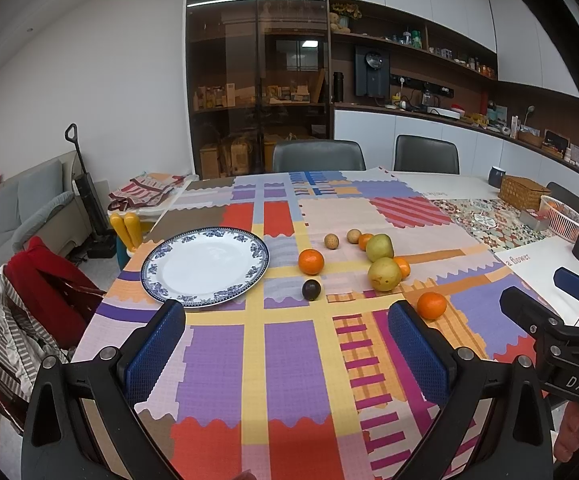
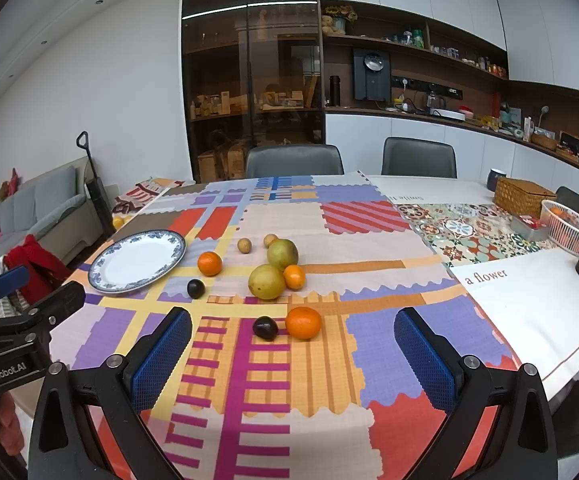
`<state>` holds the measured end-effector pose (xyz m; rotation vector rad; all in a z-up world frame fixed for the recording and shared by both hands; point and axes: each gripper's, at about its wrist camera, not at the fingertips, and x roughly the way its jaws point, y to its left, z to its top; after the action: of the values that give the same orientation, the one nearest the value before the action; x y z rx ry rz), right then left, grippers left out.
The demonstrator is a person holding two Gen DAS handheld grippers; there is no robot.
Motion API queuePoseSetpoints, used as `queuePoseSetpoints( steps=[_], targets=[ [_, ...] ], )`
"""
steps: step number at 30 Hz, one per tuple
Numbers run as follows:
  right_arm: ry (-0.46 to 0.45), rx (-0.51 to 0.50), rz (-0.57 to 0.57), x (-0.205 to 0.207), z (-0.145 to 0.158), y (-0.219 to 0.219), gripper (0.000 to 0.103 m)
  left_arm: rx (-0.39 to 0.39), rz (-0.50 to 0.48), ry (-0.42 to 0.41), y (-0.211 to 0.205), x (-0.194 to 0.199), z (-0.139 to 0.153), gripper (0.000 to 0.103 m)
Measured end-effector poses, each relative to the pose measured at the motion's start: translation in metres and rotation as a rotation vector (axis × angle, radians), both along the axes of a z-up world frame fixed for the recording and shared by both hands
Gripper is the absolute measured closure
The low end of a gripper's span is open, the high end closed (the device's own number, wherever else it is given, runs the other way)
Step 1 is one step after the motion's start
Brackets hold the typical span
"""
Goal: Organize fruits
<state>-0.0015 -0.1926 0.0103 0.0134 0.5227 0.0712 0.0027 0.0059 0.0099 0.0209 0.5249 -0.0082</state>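
the table draped in a bright patchwork tablecloth [image 2: 289, 380] is filling both wrist views, and the round white plate with a blue patterned rim [image 2: 101, 280] is sitting bare toward its left side, well apart from most of the loose fruit. to the right of the plate, two large yellow-green pears [image 2: 267, 281] are lying touching one another in the middle of the cluster, with a small orange tangerine [image 2: 294, 276] tucked against them on the right, another tangerine between plate and pears [image 2: 209, 263], and two little tan round fruits [image 2: 244, 245] lying farther back. nearest of all, an orange tangerine [image 2: 303, 322] and a dark purple plum-like fruit [image 2: 265, 328] are lying side by side, touching or nearly so, straight ahead of the right gripper [image 2: 293, 354], which is hovering with its blue-padded fingers spread wide and gripping nothing. the left gripper [image 1: 287, 340] is likewise gaping wide and empty, pointing at a second dark purple round fruit [image 1: 311, 289] just beside the plate's near right rim. judging by this, the right hand is closer to the nearest pair while the left is better placed for the plate-side fruit; being round, the fruits are offering no long axis to line up on, and may roll if nudged.
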Motion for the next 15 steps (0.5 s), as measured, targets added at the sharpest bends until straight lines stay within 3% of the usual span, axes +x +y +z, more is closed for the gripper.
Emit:
queuePoseSetpoints(
  steps=[15],
  targets=[
    [-0.001,0.0,0.002,0.0,-0.0008,-0.0003,0.001,-0.002,0.001,-0.002,0.0,-0.0007,-0.0003,0.0]
  ],
)
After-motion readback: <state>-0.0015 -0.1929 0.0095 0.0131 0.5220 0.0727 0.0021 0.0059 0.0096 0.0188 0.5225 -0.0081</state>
